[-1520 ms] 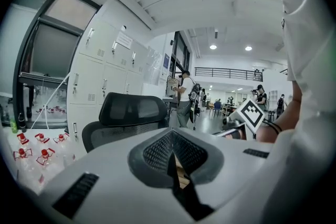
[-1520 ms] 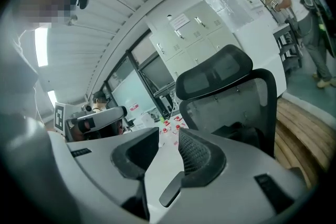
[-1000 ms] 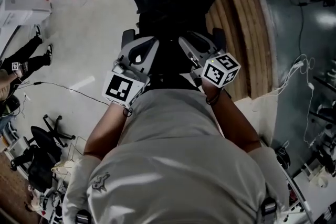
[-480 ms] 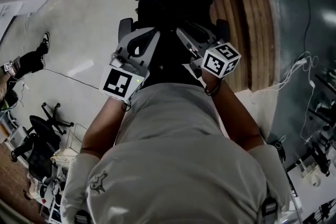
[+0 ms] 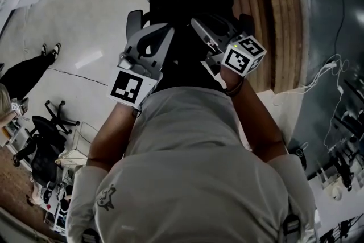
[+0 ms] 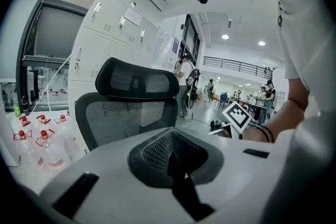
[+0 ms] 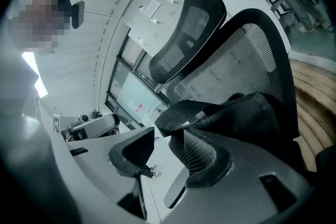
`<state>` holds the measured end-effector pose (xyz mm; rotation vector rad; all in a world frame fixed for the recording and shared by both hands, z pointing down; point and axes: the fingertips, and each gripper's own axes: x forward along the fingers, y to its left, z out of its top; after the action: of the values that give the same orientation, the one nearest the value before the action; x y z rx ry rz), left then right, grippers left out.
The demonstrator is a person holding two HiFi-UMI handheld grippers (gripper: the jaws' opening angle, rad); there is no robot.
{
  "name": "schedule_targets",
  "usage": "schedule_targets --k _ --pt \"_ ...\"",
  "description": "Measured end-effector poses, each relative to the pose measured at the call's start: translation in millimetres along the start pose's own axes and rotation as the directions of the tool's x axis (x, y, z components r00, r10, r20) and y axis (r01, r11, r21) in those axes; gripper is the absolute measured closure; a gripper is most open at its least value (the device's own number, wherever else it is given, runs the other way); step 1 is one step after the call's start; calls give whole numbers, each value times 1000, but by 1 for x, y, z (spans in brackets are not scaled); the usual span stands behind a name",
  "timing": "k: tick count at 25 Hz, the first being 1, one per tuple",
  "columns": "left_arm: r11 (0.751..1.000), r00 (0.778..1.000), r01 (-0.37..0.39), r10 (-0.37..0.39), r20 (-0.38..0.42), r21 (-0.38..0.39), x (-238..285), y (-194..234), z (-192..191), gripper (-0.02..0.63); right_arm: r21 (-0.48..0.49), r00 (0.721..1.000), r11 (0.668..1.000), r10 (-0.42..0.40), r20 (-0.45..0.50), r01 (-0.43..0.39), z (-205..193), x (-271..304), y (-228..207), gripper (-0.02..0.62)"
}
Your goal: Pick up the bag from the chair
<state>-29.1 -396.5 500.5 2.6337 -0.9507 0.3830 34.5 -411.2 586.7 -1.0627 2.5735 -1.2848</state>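
A black mesh office chair (image 7: 247, 60) with a headrest (image 7: 189, 29) stands right in front of me. On its seat lies the black bag (image 7: 252, 113), close to the right jaw of my right gripper (image 7: 168, 136), which is open with only floor showing in the gap. My left gripper (image 6: 170, 136) has its pads pressed together with nothing visible between them, and it points at the chair's back (image 6: 126, 113). In the head view both grippers, left (image 5: 142, 20) and right (image 5: 219, 23), hover over the dark chair and bag (image 5: 182, 48), which merge into one black shape.
A curved wooden platform (image 5: 273, 20) lies to the right of the chair, with cables (image 5: 324, 74) on the grey floor beyond. Red-capped plastic bottles (image 6: 37, 134) and white lockers (image 6: 105, 34) are behind the chair. Spare office chairs (image 5: 40, 139) stand at lower left.
Both grippers have crept a little forward toward the chair, and the head camera has tilted so the chair sits higher in view. The jaws look unchanged.
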Motion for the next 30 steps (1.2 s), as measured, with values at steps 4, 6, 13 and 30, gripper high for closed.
schedule_targets --k 4,6,13,30 --pt "1000 1000 -7 7 -9 -9 4 2 -7 598 7 998 999 48 40 -49 9 5 5 425" --pt "1000 1000 -12 12 -12 -14 5 3 -7 598 16 997 998 61 51 -62 13 7 5 425" --pt "999 1000 -28 28 -5 -19 6 10 -4 598 69 990 991 107 92 -114 23 18 5 425" --pt "999 999 -40 40 4 -10 3 14 2 598 69 977 984 153 147 -165 42 23 12 560"
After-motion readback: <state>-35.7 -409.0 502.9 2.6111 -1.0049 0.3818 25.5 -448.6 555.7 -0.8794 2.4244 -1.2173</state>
